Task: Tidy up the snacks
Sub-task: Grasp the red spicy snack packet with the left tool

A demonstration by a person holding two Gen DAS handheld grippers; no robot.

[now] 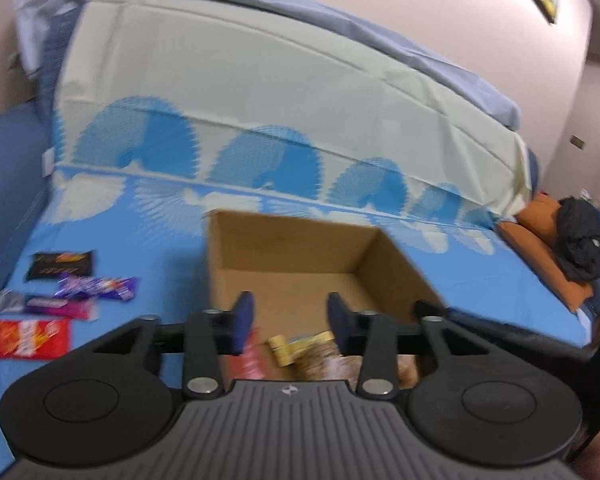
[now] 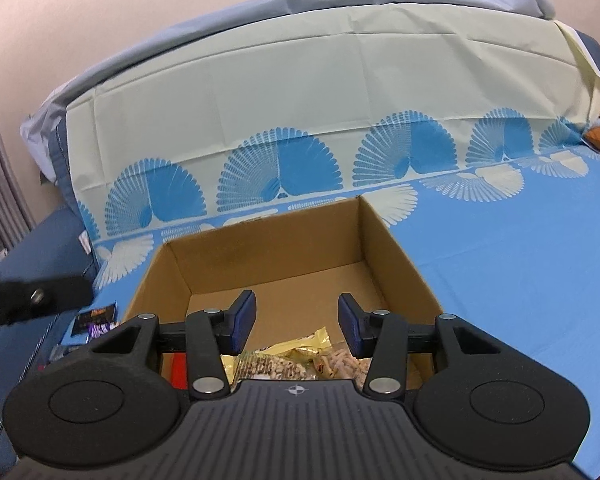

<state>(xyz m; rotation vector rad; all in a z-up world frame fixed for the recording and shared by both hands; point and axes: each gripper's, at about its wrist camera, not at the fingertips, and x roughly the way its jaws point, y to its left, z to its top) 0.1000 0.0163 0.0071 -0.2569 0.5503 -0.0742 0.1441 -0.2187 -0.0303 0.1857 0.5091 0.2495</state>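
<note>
An open cardboard box [image 1: 288,248] stands on the blue cloth and also shows in the right wrist view [image 2: 268,252]. Snack bags lie in its near end: a gold bag [image 2: 300,346], a clear bag of pale snacks [image 2: 340,364] and a red pack [image 1: 248,360]. My left gripper [image 1: 290,322] is open and empty above the box's near end. My right gripper [image 2: 296,322] is open and empty above the same end. Left of the box lie a black pack [image 1: 60,264], a purple pack [image 1: 98,286], a pink bar [image 1: 56,306] and a red bag [image 1: 24,338].
A cream and blue patterned cloth [image 2: 300,92] drapes a raised backrest behind the box. Orange cushions with a dark garment [image 1: 580,240] lie at the right. The left gripper's body [image 2: 28,300] shows at the left edge of the right wrist view.
</note>
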